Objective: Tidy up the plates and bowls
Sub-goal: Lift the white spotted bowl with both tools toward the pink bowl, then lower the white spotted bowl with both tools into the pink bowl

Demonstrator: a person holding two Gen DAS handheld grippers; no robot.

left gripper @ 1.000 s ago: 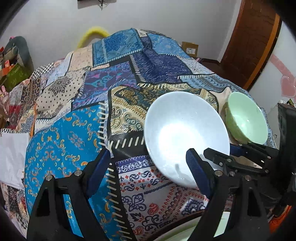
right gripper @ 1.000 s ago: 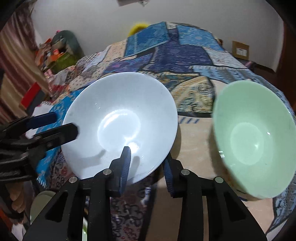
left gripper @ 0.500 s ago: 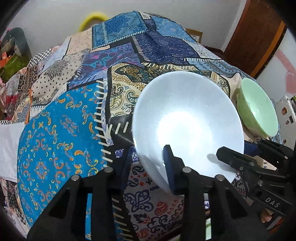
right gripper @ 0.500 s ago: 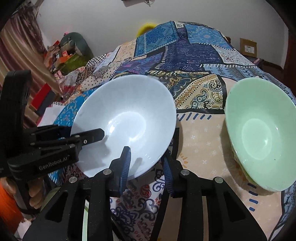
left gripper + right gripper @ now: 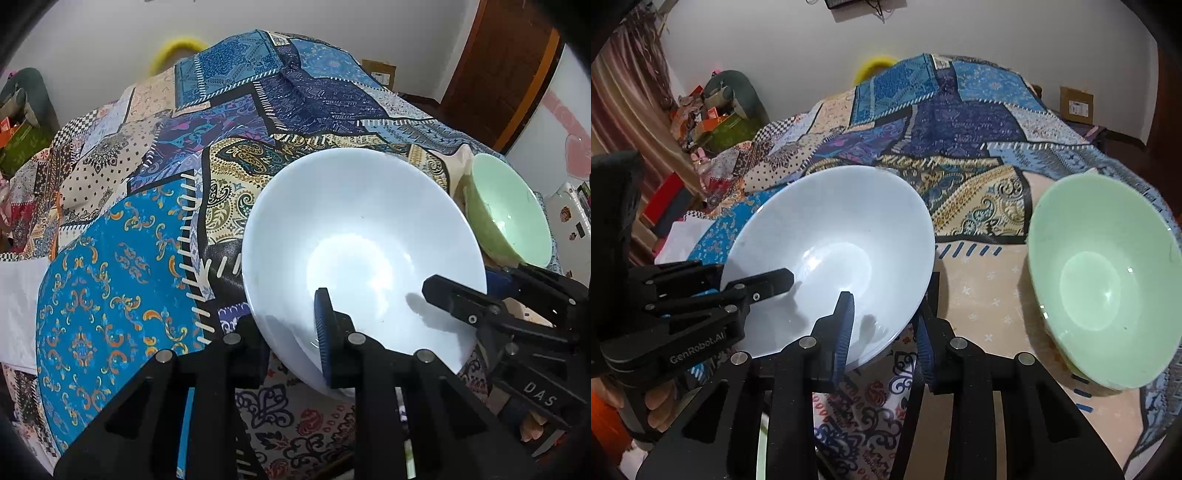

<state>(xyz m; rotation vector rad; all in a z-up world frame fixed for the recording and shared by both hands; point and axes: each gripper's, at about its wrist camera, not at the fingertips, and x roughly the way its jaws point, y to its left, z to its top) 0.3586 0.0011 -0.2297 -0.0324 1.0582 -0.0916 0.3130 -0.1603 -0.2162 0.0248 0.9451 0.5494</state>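
Between both hand-held grippers, a wide white glazed bowl (image 5: 364, 254) hangs tilted: left gripper (image 5: 291, 332), jaws just closed, and right gripper (image 5: 884, 328) pinch its rim; stacking into the pale green bowl (image 5: 1104, 284) beyond the right gripper likely follows.

— What do the two tools look like?
— The left gripper (image 5: 291, 332) and the right gripper (image 5: 882, 332) are both matte black plastic with ridged blue pads and silver screw heads.
— Any lettering?
— White print: "GenRobot.AI" on the left one, "DAS" on the right
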